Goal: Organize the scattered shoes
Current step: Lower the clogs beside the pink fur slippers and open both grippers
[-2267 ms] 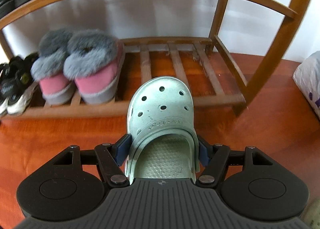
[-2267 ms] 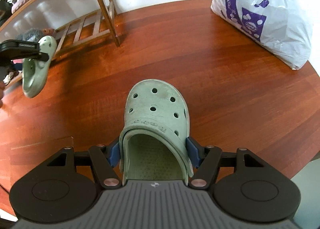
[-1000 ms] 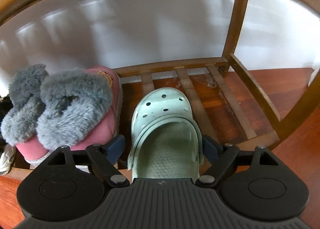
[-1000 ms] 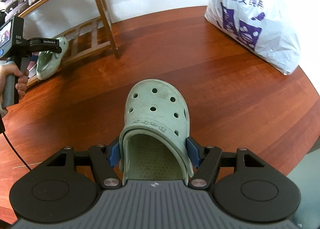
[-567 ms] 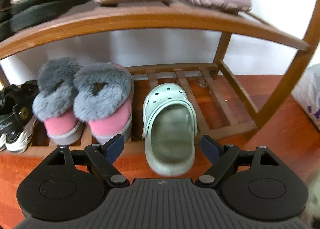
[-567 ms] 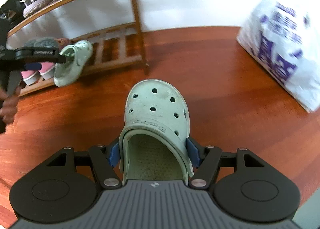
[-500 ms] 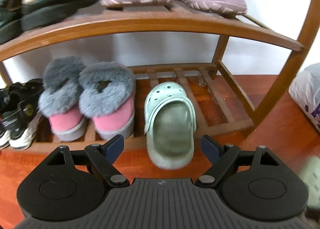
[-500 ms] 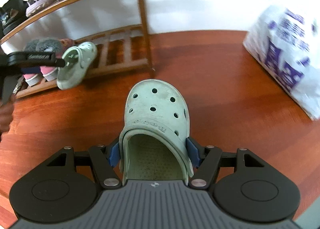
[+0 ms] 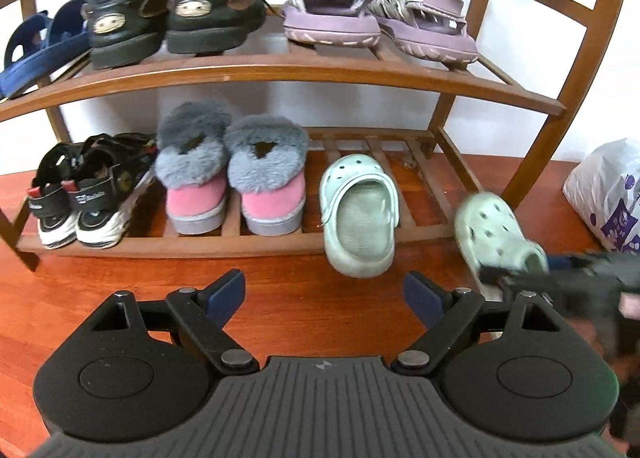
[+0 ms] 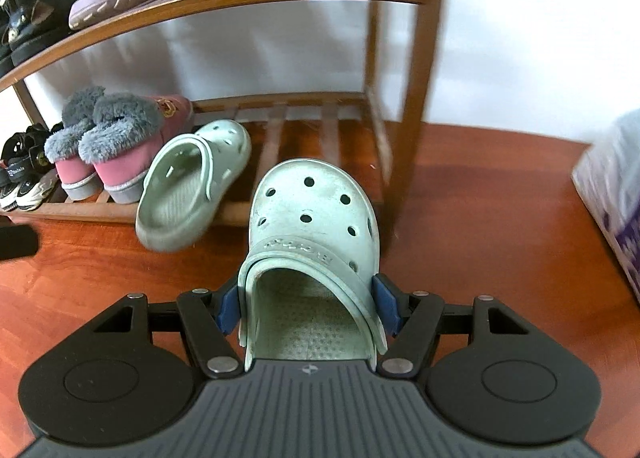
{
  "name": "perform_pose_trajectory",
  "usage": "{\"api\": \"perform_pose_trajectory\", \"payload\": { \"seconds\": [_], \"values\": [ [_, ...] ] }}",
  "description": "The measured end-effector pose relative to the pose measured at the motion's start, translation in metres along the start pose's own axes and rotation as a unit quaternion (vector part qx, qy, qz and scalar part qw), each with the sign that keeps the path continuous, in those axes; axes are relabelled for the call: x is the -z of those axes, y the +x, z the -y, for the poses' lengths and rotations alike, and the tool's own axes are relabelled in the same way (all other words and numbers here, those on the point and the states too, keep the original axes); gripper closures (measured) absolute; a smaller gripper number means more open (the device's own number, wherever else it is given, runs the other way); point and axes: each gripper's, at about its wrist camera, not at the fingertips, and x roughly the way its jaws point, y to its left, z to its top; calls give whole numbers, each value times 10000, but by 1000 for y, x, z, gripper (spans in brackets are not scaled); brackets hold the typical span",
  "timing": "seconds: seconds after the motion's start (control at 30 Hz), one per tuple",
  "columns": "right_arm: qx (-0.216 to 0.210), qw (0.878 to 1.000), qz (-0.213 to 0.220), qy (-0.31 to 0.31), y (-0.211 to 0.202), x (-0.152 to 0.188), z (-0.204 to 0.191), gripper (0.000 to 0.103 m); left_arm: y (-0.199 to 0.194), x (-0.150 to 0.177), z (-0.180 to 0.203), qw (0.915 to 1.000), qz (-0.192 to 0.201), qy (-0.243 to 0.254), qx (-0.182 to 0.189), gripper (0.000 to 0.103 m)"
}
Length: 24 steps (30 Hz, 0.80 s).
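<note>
Fingers [image 9: 226,292] of the left gripper [image 9: 324,294] stand spread wide with nothing between them, above the reddish wooden floor [image 9: 120,278] in front of a wooden shoe rack [image 9: 280,74]. Ahead of them, well apart from their blue pads, one pale green clog [image 9: 358,214] lies on the rack's bottom shelf, toe pointing to the wall and heel hanging over the front rail. Just left of that clog sits a pair of pink slippers with grey fur [image 9: 232,174], then a pair of black sandals [image 9: 80,194]. The upper shelf carries black boots [image 9: 172,6], lilac sandals [image 9: 376,14] and a blue slipper [image 9: 36,46].

In the right wrist view, the right gripper [image 10: 310,304] is clamped on a second pale green clog [image 10: 316,226]: its two blue pads press the sides near the heel opening, and the toe points toward the bare slats at the right end of the bottom shelf. This clog is held clear of the floor, near the rack's right post [image 10: 416,98]. From the left wrist view it appears blurred at the right. A white plastic bag with purple print [image 9: 608,194] sits on the floor to the right of the rack.
</note>
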Motion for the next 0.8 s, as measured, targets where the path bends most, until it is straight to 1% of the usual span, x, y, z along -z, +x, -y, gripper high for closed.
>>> {"api": "perform_pose_trajectory", "payload": {
  "seconds": [0.17, 0.33, 0.53, 0.8],
  "values": [
    [127, 9999, 43, -20, 33, -17, -11, 31, -2, 13, -9, 9998, -92, -86, -132, 15],
    [178, 9998, 96, 62, 57, -31, -17, 31, 2, 24, -19, 9995, -199, -111, -230, 15],
    [229, 9997, 100, 69, 80, -48, -23, 31, 13, 22, -25, 9993, -266, -89, -243, 15],
    [238, 9997, 102, -52, 99, -58, -25, 29, 39, 19, -21, 9986, -506, 32, -173, 15]
  ]
}}
